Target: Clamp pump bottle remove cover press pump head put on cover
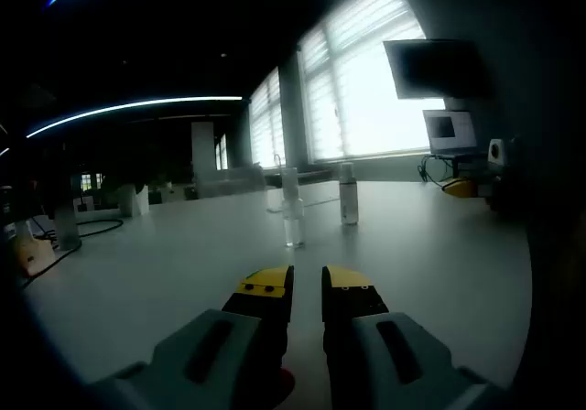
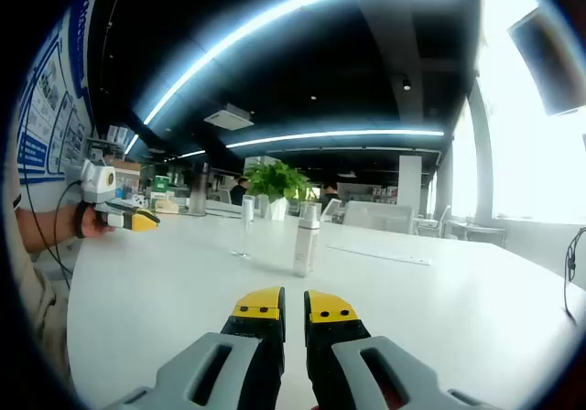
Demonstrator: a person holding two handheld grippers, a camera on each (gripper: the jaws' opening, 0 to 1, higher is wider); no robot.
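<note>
**Both grippers short of the bottles, nothing clamped**

Right gripper [image 2: 282, 307]: jaws nearly together, a thin slit between the yellow tips, nothing in them. The pump bottle [image 2: 305, 240] stands dead ahead of the fingers and slightly right of their centre line, well apart, on the white table [image 2: 165, 282]. Its long axis is upright, cover on top. A slimmer clear bottle [image 2: 245, 227] stands further off, to the left of the line.

Left gripper [image 1: 307, 286]: jaws likewise close together and empty. In the left gripper view the clear bottle [image 1: 293, 210] sits straight ahead, the pump bottle [image 1: 348, 194] beyond it and to the right. This picture is dim, so which bottle is nearer is a judgement, not a certainty.

Judgement: the right gripper has the more direct line to the pump bottle; the left must pass the clear bottle. Either one has to open its jaws first, then come in level at the bottle's body.

Surroundings: the left gripper also appears far left in the right gripper view [image 2: 119, 210], held by a hand. A plant [image 2: 275, 179] stands beyond the table. Table between fingers and bottle looks unobstructed.
</note>
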